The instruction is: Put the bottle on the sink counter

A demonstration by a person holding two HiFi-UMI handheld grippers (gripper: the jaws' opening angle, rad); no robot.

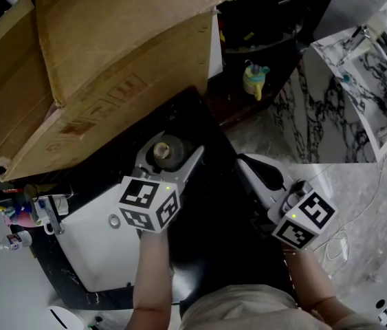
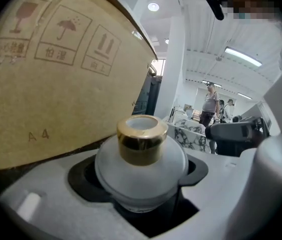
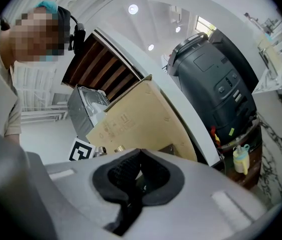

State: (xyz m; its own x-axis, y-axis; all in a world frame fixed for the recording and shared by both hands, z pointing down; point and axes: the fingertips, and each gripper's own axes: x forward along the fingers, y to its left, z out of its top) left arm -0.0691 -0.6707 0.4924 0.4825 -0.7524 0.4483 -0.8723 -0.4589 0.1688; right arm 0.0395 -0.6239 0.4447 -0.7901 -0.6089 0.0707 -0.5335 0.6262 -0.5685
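Observation:
A frosted white bottle with a gold cap sits between the jaws of my left gripper, which is shut on its round body. In the head view it hangs over a dark surface just below the cardboard box. My right gripper is to the right of it at about the same height. Its dark pads are pressed together with nothing between them.
A big cardboard box stands close behind the bottle. A white basin with a drain ring lies lower left, with small bottles beside it. A yellow baby bottle stands at the back, and marble counters are at the right.

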